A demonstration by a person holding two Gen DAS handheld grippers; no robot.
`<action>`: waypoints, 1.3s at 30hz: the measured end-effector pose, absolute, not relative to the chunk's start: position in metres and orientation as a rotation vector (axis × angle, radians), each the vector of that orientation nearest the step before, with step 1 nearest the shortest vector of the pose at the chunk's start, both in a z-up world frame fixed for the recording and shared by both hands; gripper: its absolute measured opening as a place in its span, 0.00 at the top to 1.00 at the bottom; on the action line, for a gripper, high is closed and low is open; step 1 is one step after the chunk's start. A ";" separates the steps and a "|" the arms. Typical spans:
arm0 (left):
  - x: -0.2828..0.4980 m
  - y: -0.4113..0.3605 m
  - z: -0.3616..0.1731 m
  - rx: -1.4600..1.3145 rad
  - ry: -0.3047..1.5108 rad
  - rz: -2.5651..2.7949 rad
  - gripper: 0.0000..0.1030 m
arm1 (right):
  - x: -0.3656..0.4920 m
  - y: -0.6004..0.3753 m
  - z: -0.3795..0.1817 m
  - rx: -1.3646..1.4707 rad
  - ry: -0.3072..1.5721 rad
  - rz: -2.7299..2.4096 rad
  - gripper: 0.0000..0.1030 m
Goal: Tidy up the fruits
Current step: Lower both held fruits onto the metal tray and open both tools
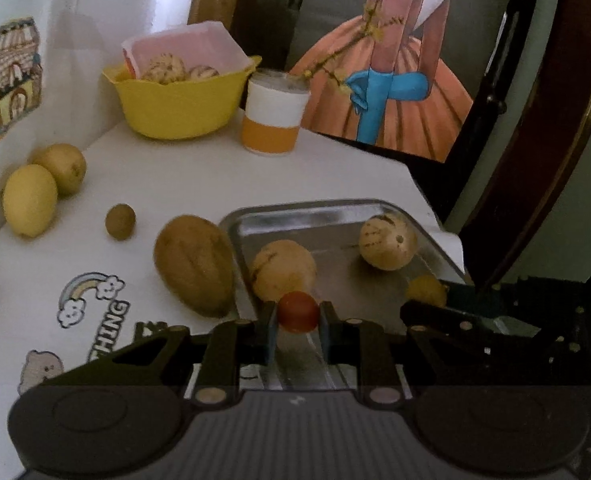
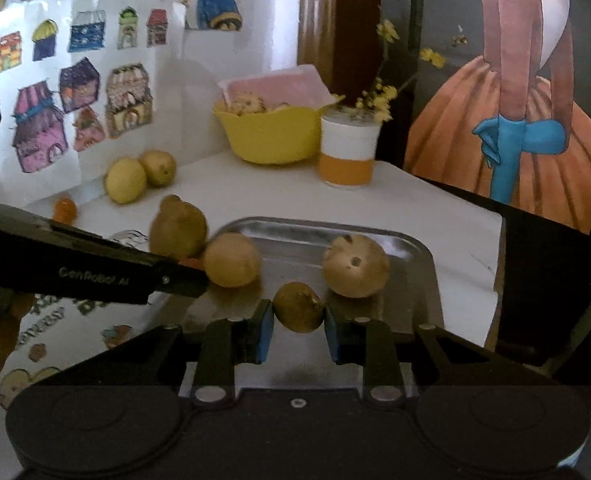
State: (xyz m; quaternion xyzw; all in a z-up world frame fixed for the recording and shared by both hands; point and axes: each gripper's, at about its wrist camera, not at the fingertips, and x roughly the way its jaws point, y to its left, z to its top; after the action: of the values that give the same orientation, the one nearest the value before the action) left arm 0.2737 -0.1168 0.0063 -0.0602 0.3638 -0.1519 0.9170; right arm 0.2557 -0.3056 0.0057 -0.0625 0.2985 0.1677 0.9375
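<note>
While the left gripper [image 1: 297, 322] clamps a small red fruit [image 1: 298, 311] at the metal tray's [image 1: 337, 216] near-left edge, two pale round fruits [image 1: 283, 269] [image 1: 387, 243] lie inside it. Further right, the right gripper [image 2: 299, 318] pinches a small yellowish-brown fruit [image 2: 298, 306], seemingly just above the tray.

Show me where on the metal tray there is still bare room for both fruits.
The metal tray is bare along its back, behind the striped fruit, and in the middle between that and the tan fruit. The near edge is crowded by both tools and their fruits.
</note>
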 end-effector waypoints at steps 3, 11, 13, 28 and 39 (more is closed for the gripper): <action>0.275 -0.121 0.001 -0.106 0.764 -0.305 0.78 | 0.259 -0.306 0.000 -0.141 0.632 0.334 0.72; 0.277 -0.125 -0.002 -0.082 0.771 -0.302 0.77 | 0.264 -0.304 -0.004 -0.168 0.666 0.321 0.72; 0.277 -0.126 -0.002 -0.077 0.773 -0.304 0.77 | 0.266 -0.303 -0.005 -0.169 0.674 0.320 0.71; 0.229 -0.093 0.039 -0.171 0.682 -0.248 0.15 | 0.203 -0.322 0.049 -0.059 0.566 0.260 0.20; 0.122 -0.048 0.088 -0.141 0.635 -0.210 0.02 | 0.078 -0.307 0.119 -0.073 0.489 0.287 0.01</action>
State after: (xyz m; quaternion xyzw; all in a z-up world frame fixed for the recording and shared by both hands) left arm 0.1218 -0.0481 0.0877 -0.0693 0.3115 -0.1030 0.9421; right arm 0.0776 -0.3073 0.1187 -0.0362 0.2413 0.1414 0.9594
